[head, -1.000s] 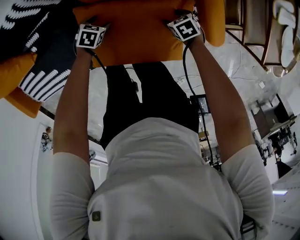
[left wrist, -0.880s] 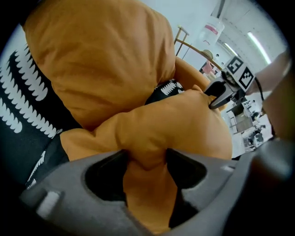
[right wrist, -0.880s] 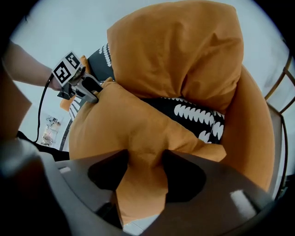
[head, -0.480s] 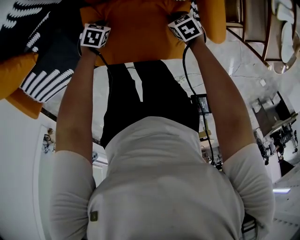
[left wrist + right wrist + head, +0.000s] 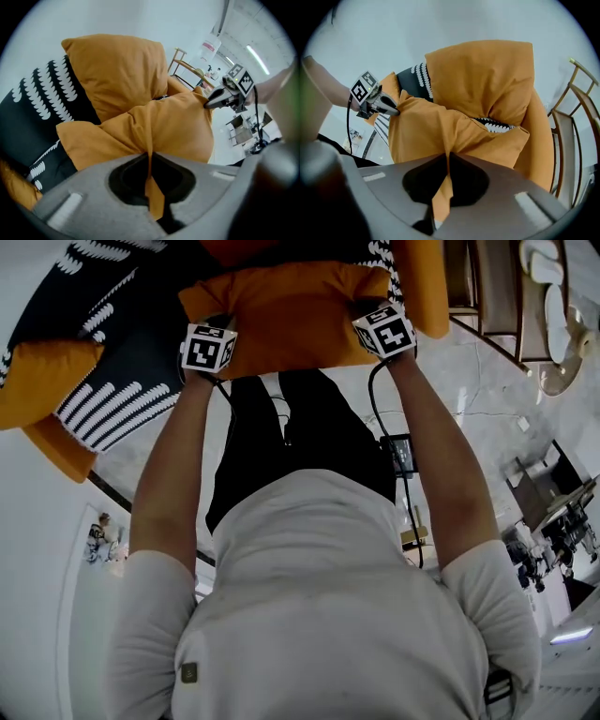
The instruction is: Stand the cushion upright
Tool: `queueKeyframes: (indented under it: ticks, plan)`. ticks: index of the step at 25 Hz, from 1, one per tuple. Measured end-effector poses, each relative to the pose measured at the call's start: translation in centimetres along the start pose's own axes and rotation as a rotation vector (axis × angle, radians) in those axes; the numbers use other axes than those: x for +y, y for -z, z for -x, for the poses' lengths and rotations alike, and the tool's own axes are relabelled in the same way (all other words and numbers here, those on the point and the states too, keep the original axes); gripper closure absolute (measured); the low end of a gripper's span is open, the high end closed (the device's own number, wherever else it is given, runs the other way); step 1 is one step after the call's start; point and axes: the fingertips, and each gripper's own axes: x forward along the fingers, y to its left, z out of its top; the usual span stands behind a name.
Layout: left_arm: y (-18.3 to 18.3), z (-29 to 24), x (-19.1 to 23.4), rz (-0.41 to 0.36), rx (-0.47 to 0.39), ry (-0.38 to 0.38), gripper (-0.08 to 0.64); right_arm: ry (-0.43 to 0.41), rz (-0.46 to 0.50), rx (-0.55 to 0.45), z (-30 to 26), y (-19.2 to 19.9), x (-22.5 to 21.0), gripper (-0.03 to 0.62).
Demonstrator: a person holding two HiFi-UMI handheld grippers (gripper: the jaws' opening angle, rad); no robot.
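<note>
Up at the top of the head view, the plump orange fabric cushion (image 5: 291, 320) is hanging between both tools, pinched along its near edge, one corner each. The left gripper (image 5: 151, 161) has the left-hand corner: its jaws have just been closing and are now clenched tight on a thin fold of the orange cover, with a little flap of fabric poking back through the gap. Same story for the right gripper (image 5: 447, 161) on the other corner, jaws clamped hard on a fold of cover, nothing else between them. The cushion bulges away from both grips, and sits in front of a second orange cushion (image 5: 487, 79) that's leaning up tall behind it. A black textile with white leaf-like stripes (image 5: 122, 381) sprawls off to the left, and a strip of it peeks out between the two cushions in the right gripper view. All of this is in an orange chair (image 5: 539, 140), whose curved side wraps round on the right. Can't tell if the held cushion's far edge is resting on the seat. Beyond that there's a pale wooden chair frame (image 5: 576, 117) and a pale marble-look floor (image 5: 469, 362).
</note>
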Motion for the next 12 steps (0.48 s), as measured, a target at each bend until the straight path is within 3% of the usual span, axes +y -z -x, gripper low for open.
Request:
queueKeyframes:
  ticks: [7, 12]
  plan:
    - [3.1, 8.3, 0.6, 0.044, -0.105, -0.021, 0.549, 0.029, 0.053, -0.086, 4.7, -4.1, 6.4, 0.577]
    - [4.1, 14.2, 2.7, 0.033, -0.177, -0.058, 0.549, 0.043, 0.108, -0.119, 6.6, -6.9, 11.2, 0.576]
